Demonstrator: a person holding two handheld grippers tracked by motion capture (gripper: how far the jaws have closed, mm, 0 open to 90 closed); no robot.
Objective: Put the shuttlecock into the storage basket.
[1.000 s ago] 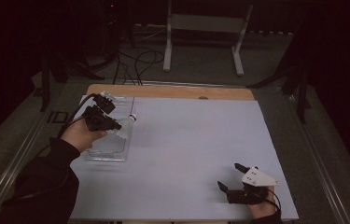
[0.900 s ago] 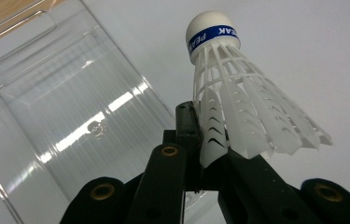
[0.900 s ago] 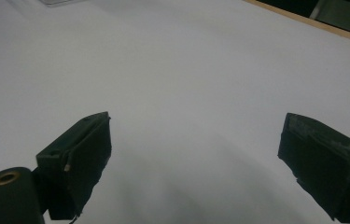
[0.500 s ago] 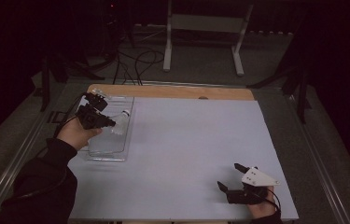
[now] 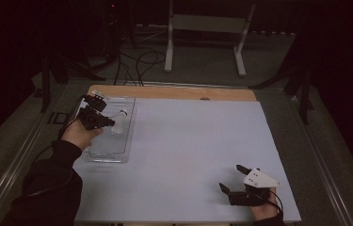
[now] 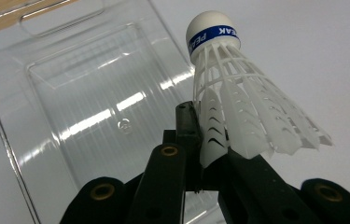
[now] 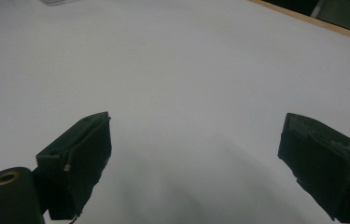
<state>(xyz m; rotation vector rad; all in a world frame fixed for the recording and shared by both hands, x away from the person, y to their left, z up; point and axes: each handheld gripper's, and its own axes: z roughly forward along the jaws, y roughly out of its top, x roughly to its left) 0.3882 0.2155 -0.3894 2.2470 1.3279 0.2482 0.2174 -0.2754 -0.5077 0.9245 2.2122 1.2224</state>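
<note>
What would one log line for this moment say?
left tool: shut on shuttlecock skirt, above clear tray | right tool: open, empty, over white table

A fixed overhead camera looks forward and down across the whole white table (image 5: 193,150). The left gripper's (image 6: 205,154) camera peers closely along its jaws at a clear tray (image 6: 84,107), also seen overhead. The right gripper's (image 7: 193,154) camera faces bare tabletop close beneath.
</note>
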